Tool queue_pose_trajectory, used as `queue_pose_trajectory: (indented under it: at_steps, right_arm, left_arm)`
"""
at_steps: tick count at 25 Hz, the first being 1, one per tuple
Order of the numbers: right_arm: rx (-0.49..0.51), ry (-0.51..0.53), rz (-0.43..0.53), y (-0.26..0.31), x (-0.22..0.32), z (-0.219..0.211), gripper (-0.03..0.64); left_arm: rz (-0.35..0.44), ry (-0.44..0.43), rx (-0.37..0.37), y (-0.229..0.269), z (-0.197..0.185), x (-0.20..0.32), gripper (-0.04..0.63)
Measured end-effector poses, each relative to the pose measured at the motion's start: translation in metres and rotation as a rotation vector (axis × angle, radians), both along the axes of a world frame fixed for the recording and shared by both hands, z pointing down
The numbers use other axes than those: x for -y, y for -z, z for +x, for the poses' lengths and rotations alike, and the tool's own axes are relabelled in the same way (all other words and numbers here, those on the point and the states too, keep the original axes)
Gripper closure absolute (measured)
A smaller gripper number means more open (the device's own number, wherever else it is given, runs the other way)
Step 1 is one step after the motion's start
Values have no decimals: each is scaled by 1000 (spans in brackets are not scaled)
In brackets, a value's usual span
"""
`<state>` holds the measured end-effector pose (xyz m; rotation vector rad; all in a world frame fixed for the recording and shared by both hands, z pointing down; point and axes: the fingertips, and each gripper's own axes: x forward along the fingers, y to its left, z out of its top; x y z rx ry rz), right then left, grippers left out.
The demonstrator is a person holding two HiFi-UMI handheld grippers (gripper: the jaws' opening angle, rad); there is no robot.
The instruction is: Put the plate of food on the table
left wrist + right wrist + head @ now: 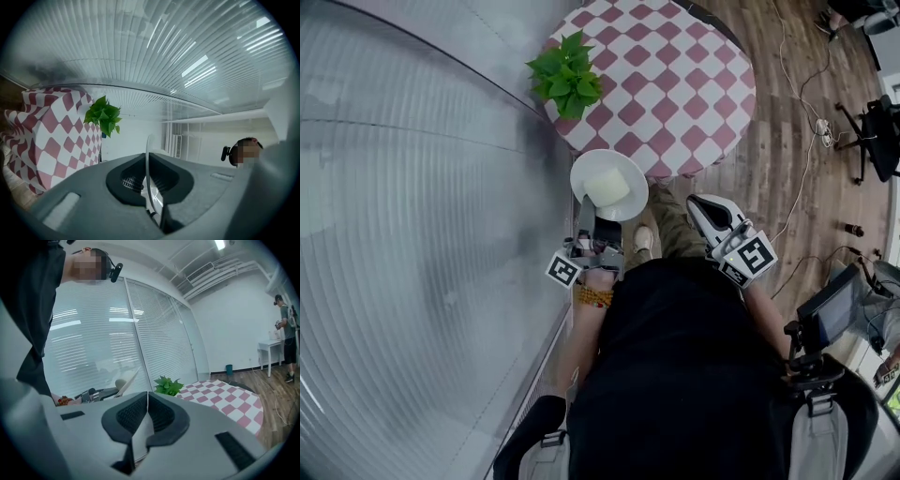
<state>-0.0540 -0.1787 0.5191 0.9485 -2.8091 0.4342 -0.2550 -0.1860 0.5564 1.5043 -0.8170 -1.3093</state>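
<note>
Head view first: the plate (630,208) with its pale block of food (606,187) is up in the air, held out in front of the person, right at the near edge of the round checked bench (675,84) but not set on it. The left claw (598,228) has it by the near rim, while the right claw (698,206) hangs off to the right, well apart from the plate and carrying nothing. A plant (567,75) sits at the bench's left edge; the middle of the top is open. Over to the left gripper view: the left claw (147,160) is clenched hard on the plate (147,143), whose rim shows edge-on as a thin white line running up between the jaws. The bench (51,136) with its draped cloth is off to the left and the plant (104,115) stands above its edge. Now the right gripper view: the right claw (147,400) has its jaws pressed together with nothing between them, and beyond it the plant (166,385) and the bench (225,399) lie ahead. So by my read the carry is nearly done. The plate has reached the bench; what is left is moving it over the top, lowering it flat and letting go.
</note>
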Motion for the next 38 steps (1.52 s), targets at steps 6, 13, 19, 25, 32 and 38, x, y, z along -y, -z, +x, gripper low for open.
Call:
queue_pose_trajectory:
  at_steps: [6,13,19,25,32,38]
  right_arm:
    - [25,-13,-14,1,78,12,603]
    - [53,-117,-60,-19,130,49,603]
    - [55,-220,-96,-31,169,97,603]
    - [35,-324,-154,-47,203,153,603]
    - [40,-436,-188,-48,229,187,603]
    - [46,-504,-197,-37,243,214,603]
  left_arm:
    - [-39,-45,22,5,34,62,580]
    - [-52,-77,85,12,70,166,580]
    - [-57,-96,136,20,83,271,580]
    - [-76,20,119,27,69,385,580]
    - [-94,82,132,37,74,492,580]
    - [-253,113,176,-21,84,544,580]
